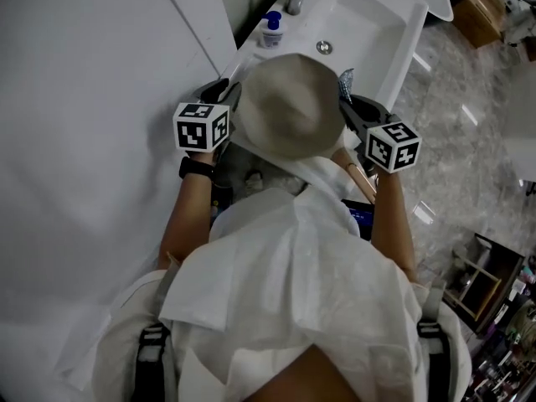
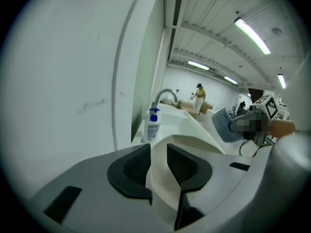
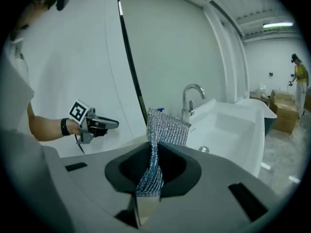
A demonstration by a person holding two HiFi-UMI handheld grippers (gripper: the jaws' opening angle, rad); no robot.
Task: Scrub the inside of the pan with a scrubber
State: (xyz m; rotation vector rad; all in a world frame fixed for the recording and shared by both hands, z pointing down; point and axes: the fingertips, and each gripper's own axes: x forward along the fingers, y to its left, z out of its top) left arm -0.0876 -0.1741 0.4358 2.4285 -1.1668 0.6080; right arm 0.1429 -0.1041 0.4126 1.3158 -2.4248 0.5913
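Observation:
My right gripper (image 3: 153, 165) is shut on a silvery mesh scrubber (image 3: 164, 130), which stands up out of the jaws in a twisted strip. In the head view the scrubber (image 1: 346, 82) pokes out beside the person's hat, ahead of the right gripper (image 1: 350, 100). My left gripper (image 2: 159, 165) is open with only a bare gap between its ribbed pads. It is raised at the left of the hat (image 1: 219, 92), level with the right one and apart from it. The scrubber (image 2: 222, 125) also shows from the left gripper view. No pan shows in any view; the hat hides the counter below it.
A white sink (image 1: 378, 25) with a chrome faucet (image 3: 192, 95) lies ahead. A soap bottle with a blue pump (image 1: 270, 30) stands at the sink's left rim, against the white wall (image 1: 92, 99). A person in yellow (image 3: 299, 76) stands by cardboard boxes (image 3: 284, 113) far off.

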